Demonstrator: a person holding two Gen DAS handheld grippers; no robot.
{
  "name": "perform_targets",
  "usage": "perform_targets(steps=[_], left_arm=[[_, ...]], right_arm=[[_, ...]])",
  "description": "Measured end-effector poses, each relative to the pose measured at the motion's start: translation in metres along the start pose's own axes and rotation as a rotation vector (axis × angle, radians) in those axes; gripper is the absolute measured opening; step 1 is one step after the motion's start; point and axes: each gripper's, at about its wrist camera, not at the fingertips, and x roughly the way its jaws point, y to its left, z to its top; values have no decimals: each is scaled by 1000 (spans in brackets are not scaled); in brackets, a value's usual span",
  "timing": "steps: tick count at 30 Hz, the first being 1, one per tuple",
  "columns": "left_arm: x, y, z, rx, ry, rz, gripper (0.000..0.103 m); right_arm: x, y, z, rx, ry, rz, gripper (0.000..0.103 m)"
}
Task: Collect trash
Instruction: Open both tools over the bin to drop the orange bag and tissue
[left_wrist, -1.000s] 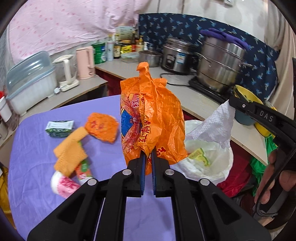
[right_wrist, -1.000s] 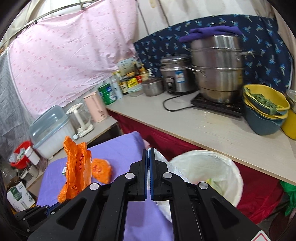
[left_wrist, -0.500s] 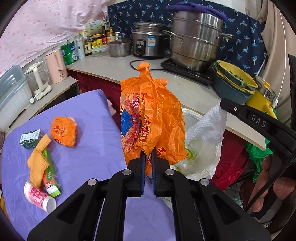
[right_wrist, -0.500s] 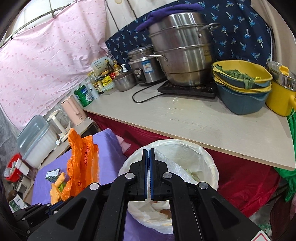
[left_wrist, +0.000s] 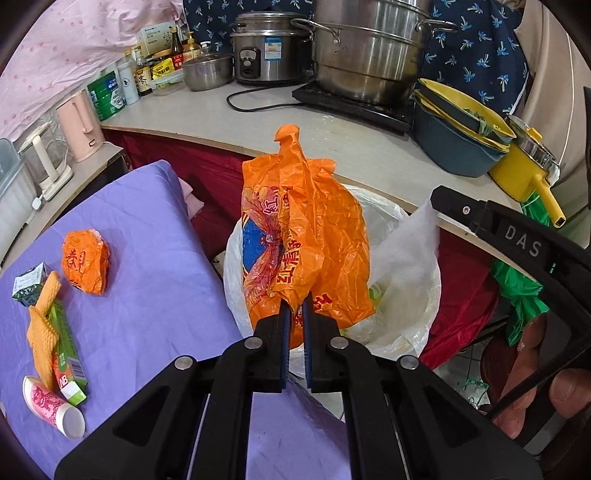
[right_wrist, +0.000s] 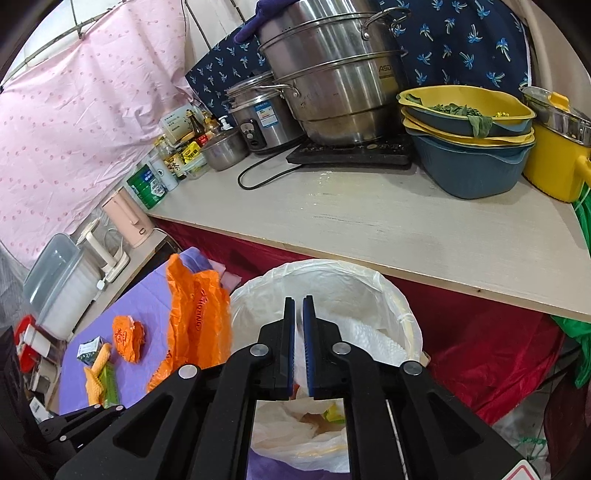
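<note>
My left gripper (left_wrist: 297, 314) is shut on a crumpled orange plastic bag (left_wrist: 303, 236) and holds it upright at the near rim of the white-lined trash bin (left_wrist: 417, 295). The bag also shows in the right wrist view (right_wrist: 195, 325). My right gripper (right_wrist: 299, 306) is above the bin (right_wrist: 369, 280) with a white textured sheet (right_wrist: 369, 343) between its nearly closed pads; that sheet shows in the left wrist view (left_wrist: 406, 243). More trash lies on the purple table (left_wrist: 147, 236): an orange wrapper (left_wrist: 86, 266), a foam net (left_wrist: 42, 325), a green box (left_wrist: 68, 354), a paper cup (left_wrist: 51, 406) and a small carton (left_wrist: 27, 284).
A beige counter (right_wrist: 369, 214) behind the bin carries a steel steamer (right_wrist: 332, 88), a rice cooker (right_wrist: 258, 118), stacked basins (right_wrist: 469, 147) and a yellow pot (right_wrist: 554, 162). Kettles (left_wrist: 79, 125) and bottles stand at the left. Red cloth (right_wrist: 498, 339) hangs below the counter.
Both grippers have moved right, from over the table to the bin. The orange bag now hangs at the bin's rim and the white sheet is over the bin's mouth.
</note>
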Motion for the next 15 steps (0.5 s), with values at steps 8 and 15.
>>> perform_targets(steps=[8, 15], left_arm=[[9, -5, 4, -6, -6, -5, 22], [3, -3, 6, -21, -34, 17, 44]], right_arm=[[-7, -4, 1, 10, -25, -14, 14], [-25, -5, 1, 17, -63, -22, 31]])
